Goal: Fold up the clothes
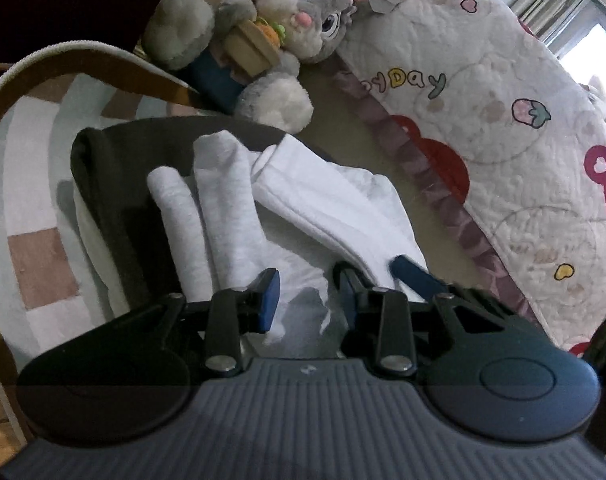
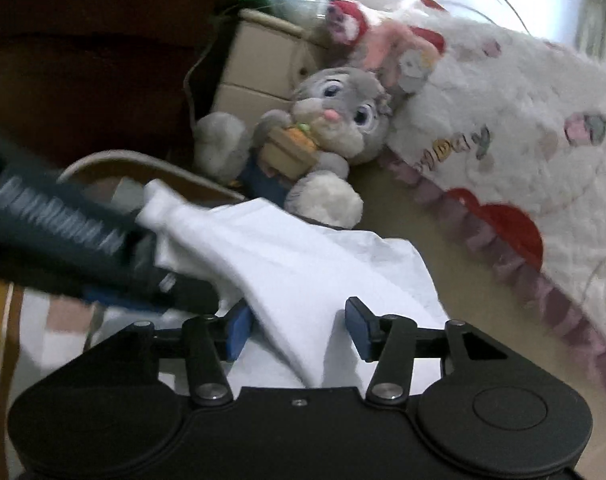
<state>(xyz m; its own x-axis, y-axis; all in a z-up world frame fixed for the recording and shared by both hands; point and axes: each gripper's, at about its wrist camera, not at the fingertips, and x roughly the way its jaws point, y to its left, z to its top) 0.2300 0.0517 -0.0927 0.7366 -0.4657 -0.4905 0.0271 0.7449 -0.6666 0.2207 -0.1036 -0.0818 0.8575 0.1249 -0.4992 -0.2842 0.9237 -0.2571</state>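
Your left tongs (image 1: 307, 296) stand spread over the white garment (image 1: 323, 216) at six o'clock; your right tongs (image 2: 299, 330) are spread around a fold of it, not pinching. It lies partly folded, still rumpled; final folds remain.

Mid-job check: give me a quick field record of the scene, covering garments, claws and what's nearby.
white garment: bunched on the bed, a fold running between the right claw's fingers
grey socks: two, lying on the dark garment
left claw: jaws apart over white cloth, not pinching it
right claw: jaws apart, cloth between but not pressed
plush rabbit: beyond the clothes, beside the printed quilt
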